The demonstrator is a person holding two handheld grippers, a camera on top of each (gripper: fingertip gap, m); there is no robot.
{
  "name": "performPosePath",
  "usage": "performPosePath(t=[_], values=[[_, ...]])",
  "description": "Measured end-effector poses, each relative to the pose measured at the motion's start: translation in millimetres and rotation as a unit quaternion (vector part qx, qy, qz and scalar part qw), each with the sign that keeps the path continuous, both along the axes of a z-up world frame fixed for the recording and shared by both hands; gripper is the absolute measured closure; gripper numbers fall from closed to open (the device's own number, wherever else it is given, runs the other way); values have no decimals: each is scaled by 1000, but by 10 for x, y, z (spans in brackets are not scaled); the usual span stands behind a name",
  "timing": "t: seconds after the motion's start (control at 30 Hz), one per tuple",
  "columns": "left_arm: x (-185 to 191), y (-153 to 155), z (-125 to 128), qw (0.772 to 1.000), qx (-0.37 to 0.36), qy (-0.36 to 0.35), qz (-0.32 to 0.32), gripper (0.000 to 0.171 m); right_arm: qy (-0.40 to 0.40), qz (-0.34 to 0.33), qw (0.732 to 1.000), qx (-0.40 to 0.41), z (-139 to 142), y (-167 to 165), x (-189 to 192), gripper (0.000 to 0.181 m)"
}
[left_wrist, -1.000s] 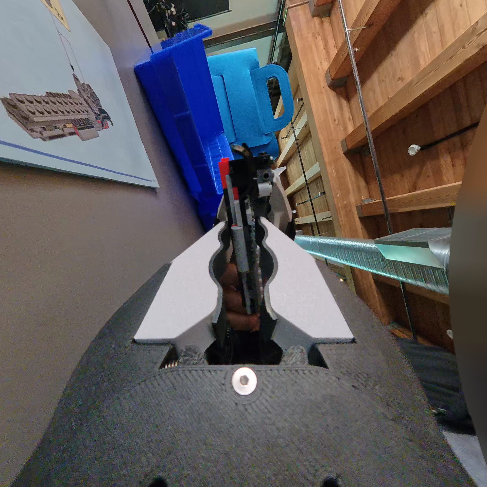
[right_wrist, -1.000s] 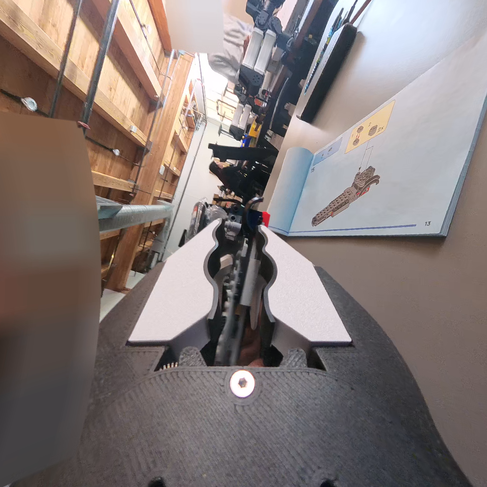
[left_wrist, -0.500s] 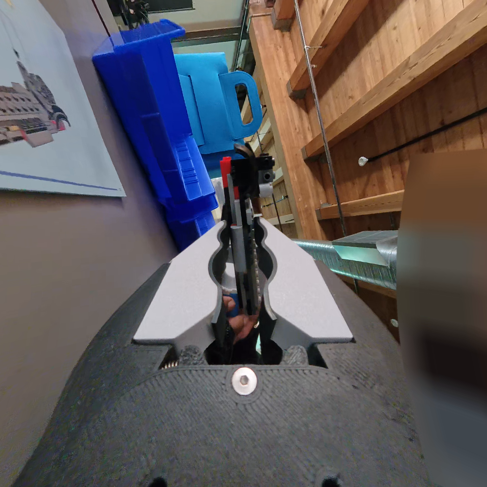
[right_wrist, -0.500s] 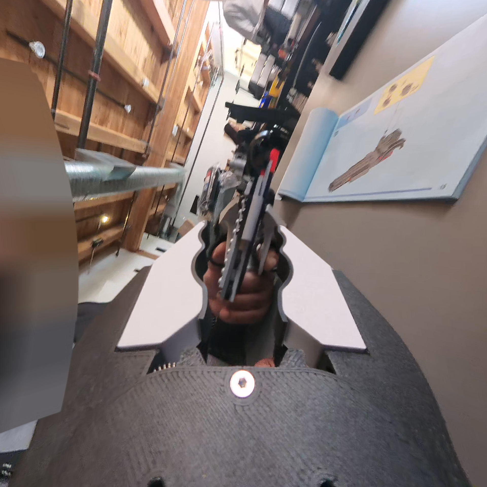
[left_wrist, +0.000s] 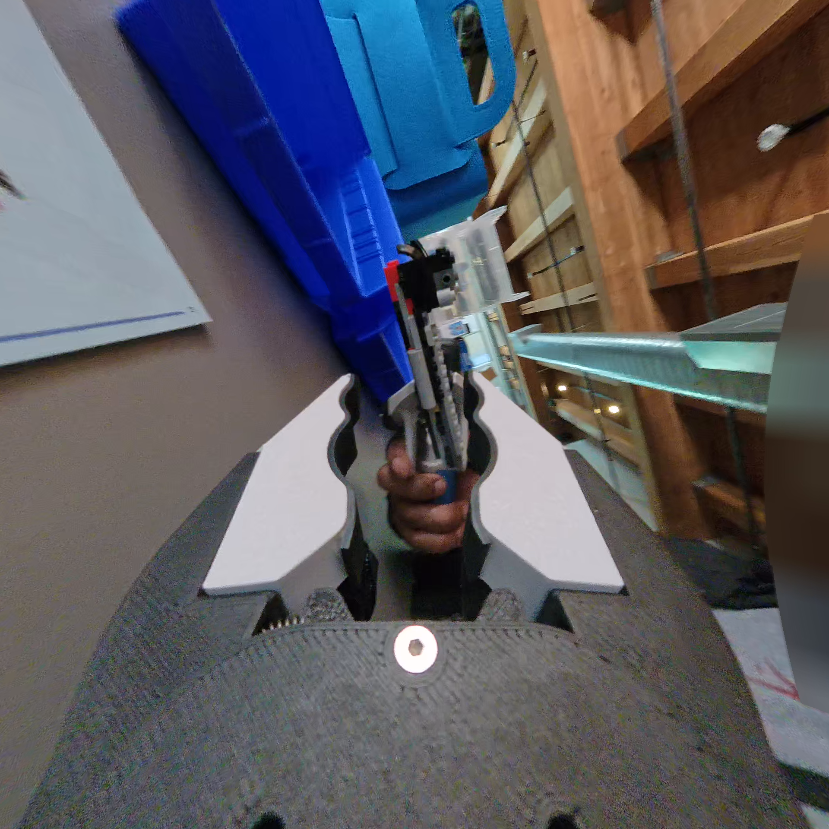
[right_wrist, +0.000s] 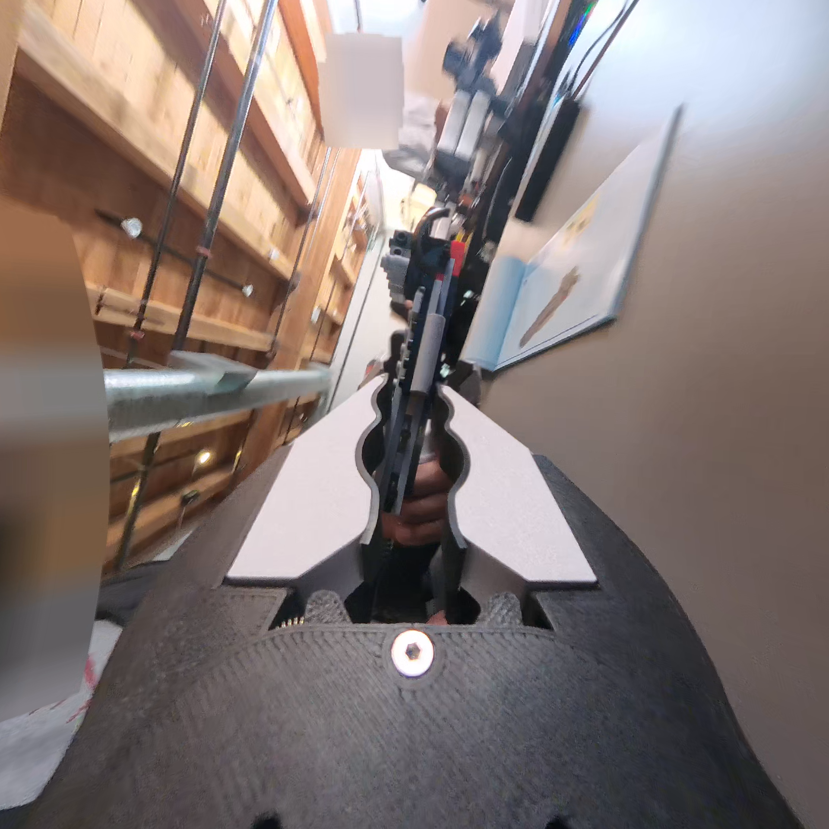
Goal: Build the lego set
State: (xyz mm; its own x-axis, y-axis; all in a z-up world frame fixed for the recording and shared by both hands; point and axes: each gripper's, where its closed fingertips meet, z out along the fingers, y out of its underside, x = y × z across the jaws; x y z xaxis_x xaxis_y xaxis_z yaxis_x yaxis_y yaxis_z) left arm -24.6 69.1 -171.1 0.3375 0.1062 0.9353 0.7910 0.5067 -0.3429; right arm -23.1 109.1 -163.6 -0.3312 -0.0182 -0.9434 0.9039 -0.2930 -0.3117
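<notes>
The lego model (left_wrist: 421,314) is a long thin grey and black build with a red piece at its tip. In the left wrist view it stands between the wide-apart fingers of my left gripper (left_wrist: 410,386), which is open and not touching it. A grey finger of the other gripper (left_wrist: 401,417) and a hand (left_wrist: 421,507) hold it from behind. In the right wrist view my right gripper (right_wrist: 410,390) is shut on the lego model (right_wrist: 428,341), and the model sticks out past the fingertips.
The views are rolled, so the brown table (left_wrist: 112,448) runs up one side. The open instruction booklet (left_wrist: 67,246) lies on it and also shows in the right wrist view (right_wrist: 569,296). Blue bins (left_wrist: 278,157), a clear box (left_wrist: 480,260), wooden shelving and a metal duct (left_wrist: 628,359) lie beyond.
One second ago both grippers were shut on the model. Then the right gripper opened and has now shut on it again. The left gripper has opened. Both views have shifted.
</notes>
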Motion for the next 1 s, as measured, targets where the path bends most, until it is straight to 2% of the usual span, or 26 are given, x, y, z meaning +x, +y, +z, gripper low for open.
performPosePath(t=[0.1,0.2,0.27,0.37,0.43,0.53,0.7,0.77,0.87,0.93,1.0], values=[[50,-253,-140,994,-105,34,18,125,-3,-15,1000,17,-69,130,-9,164],[162,-453,-369,963,-260,67,4,125,-10,-19,999,41,-184,185,14,163],[318,-445,-479,932,-345,99,-48,132,-22,-16,999,41,-235,191,34,163],[463,-430,-665,857,-477,164,-103,147,-26,-12,999,32,-223,185,52,163],[505,-387,-746,818,-524,196,-131,148,-25,-8,999,33,-224,165,69,163],[481,-365,-842,785,-560,218,-149,150,-36,0,999,27,-236,129,102,163],[446,-311,-852,765,-570,249,-167,164,-63,-4,998,18,-277,86,175,163],[450,-278,-845,767,-563,253,-176,165,-71,-10,997,16,-289,83,193,163],[398,-211,-743,795,-529,250,-164,165,-81,-22,996,9,-298,101,199,163],[332,-126,-518,827,-480,256,-142,166,-92,-32,995,0,-302,115,204,163],[238,-55,-245,850,-438,270,-114,171,-99,-44,994,-7,-303,123,213,163]])
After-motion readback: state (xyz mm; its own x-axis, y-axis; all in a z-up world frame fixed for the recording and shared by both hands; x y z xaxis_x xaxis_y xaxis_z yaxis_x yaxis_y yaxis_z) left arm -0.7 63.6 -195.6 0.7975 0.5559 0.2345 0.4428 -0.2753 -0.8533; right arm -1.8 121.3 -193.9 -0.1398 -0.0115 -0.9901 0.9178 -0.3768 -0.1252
